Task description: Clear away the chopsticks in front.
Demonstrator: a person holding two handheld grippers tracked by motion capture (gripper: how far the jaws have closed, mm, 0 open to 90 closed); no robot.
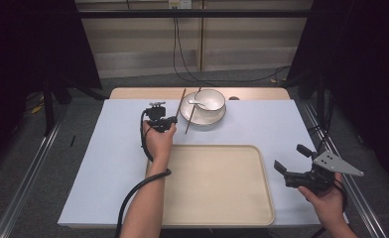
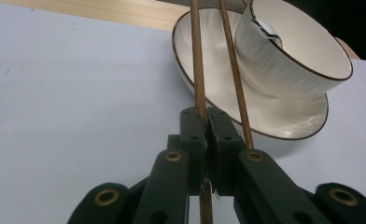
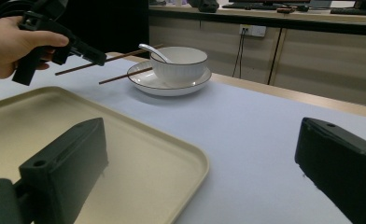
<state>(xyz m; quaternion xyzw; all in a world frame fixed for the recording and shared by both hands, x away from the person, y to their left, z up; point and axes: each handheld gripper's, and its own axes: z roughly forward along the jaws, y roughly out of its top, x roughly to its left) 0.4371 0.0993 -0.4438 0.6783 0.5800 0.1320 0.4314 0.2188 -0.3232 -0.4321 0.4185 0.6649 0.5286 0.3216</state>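
A table (image 1: 108, 163) covered in pale blue, seen from above. A beige tray (image 1: 217, 198) sits at the near middle. Beyond it, a white bowl (image 1: 210, 99) with a spoon (image 1: 197, 103) stands on a plate (image 1: 195, 118). Two chopsticks (image 1: 191, 114) lie across the plate's left side. The left hand (image 1: 159, 141) holds the left gripper (image 1: 170, 121) just beside the chopsticks. The right hand (image 1: 326, 198) holds the right gripper (image 1: 292, 159), jaws spread, off the tray's right edge.
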